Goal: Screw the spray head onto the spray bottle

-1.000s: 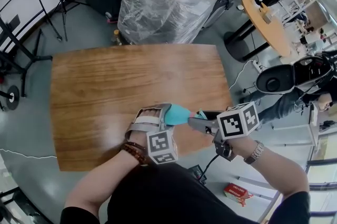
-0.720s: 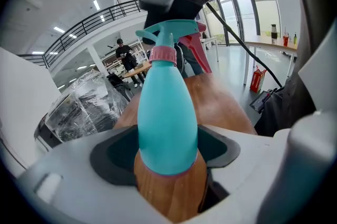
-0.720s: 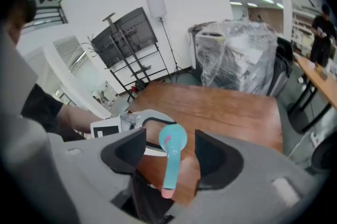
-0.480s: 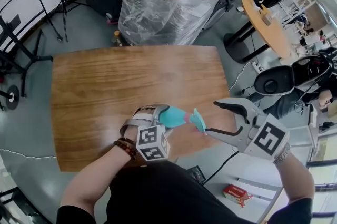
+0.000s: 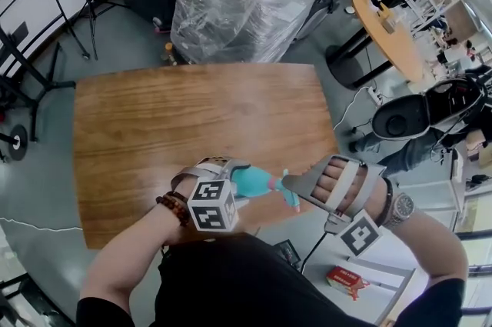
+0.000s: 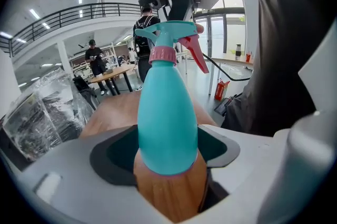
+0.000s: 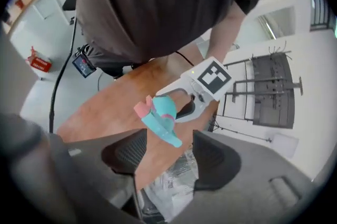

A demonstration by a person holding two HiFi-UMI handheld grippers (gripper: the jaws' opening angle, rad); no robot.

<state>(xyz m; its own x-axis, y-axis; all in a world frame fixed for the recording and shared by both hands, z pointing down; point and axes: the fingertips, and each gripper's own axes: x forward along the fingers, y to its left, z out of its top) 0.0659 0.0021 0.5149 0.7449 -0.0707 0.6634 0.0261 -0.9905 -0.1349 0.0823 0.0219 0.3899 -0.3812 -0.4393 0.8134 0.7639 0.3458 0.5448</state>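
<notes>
Head view, lower middle of the frame: our left gripper clamps the base of the teal bottle over the near edge of the table. The bottle lies nearly level, neck pointing right, with the spray head seated on it by a pink collar. In the left gripper view we see the bottle at frame centre, both jaws pressed to its wide bottom end, pink trigger to the upper right. Right of the head, our right gripper has just been opening its jaws; in the right gripper view they stand wide apart, the head's teal tip showing between them at centre, touching neither pad
</notes>
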